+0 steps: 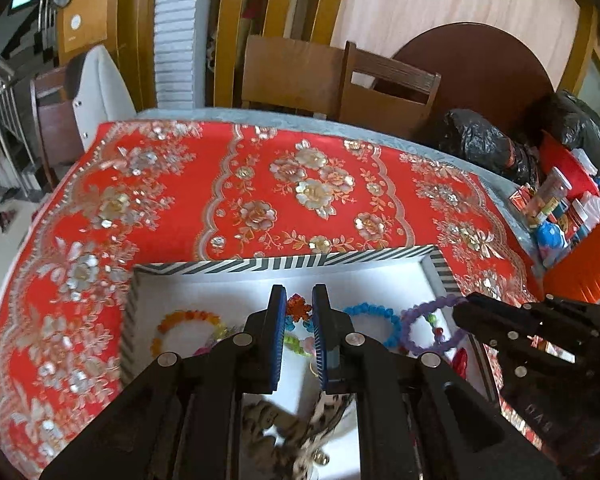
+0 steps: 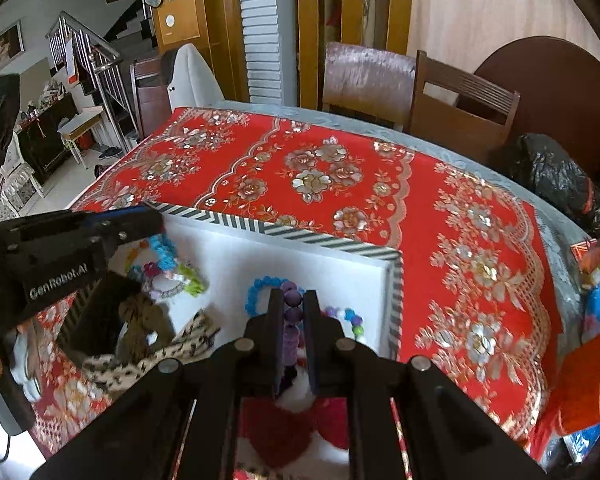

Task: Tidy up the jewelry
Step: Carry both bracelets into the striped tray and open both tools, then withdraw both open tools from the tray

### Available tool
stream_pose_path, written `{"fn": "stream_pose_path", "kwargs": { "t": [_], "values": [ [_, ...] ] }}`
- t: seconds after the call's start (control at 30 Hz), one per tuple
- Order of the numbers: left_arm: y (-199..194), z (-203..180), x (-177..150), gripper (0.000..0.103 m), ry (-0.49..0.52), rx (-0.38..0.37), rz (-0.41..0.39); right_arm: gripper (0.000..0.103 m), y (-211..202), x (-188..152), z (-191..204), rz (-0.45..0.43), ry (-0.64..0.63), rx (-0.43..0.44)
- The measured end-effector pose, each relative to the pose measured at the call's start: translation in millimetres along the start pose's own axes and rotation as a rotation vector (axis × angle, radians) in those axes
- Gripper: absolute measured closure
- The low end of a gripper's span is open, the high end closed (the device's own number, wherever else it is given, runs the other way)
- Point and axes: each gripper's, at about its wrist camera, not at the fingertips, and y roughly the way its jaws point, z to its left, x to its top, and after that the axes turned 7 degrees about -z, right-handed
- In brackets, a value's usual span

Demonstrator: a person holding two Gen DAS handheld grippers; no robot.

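A purple bead bracelet [image 2: 293,316] is pinched between the two fingers of the right gripper [image 2: 293,300], its beads running in a line up the narrow gap between them. In the left wrist view the same purple loop [image 1: 428,328] hangs out from the tip of that gripper [image 1: 466,304], over the right part of a white tray [image 1: 380,270] with a black-and-white striped rim.

Just ahead of the right fingertips lies a blue bead bracelet [image 2: 260,290], and to their right a short string of mixed coloured beads [image 2: 350,320]. Below the fingers sits something red and white, furry [image 2: 296,428], too blurred to name.

The left gripper [image 1: 299,296] hangs over the middle of the tray with its fingers a little apart. An orange-red beaded piece [image 1: 298,306] shows in the gap, but I cannot tell whether they grip it. To their left lies an orange bracelet [image 1: 188,324]; to their right the blue one [image 1: 374,318].

To set the purple bracelet down well, it seems best to lower it onto bare white tray floor, away from the blue loop, so the two do not tangle, and loosen the fingers only once the beads rest flat. The tray sits on a red flowered tablecloth [image 1: 300,184].
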Motion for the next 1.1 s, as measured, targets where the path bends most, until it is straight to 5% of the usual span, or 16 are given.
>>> {"fn": "stream_pose_path", "kwargs": {
  "t": [0.23,0.43,0.6,0.73,1.1],
  "values": [
    [41.1,16.0,-8.9,0.089,-0.034,0.084,0.064,0.094,41.8,7.8,-18.4,0.010,0.052,0.007],
    [39.1,30.5,-19.2,0.089,-0.033,0.128,0.079,0.094,76.6,-7.0,-51.4,0.058,0.081,-0.131],
    [37.7,32.5,-24.5,0.088,-0.043,0.136,0.089,0.093,85.4,-18.9,-64.8,0.075,0.106,-0.160],
    [34.5,30.6,-28.1,0.072,-0.043,0.120,0.089,0.075,78.3,-24.0,-61.2,0.071,0.111,-0.134],
    [4.8,20.7,-37.9,0.072,-0.029,0.127,0.031,0.060,41.2,-38.0,-36.9,0.023,0.108,-0.091]
  ]
}}
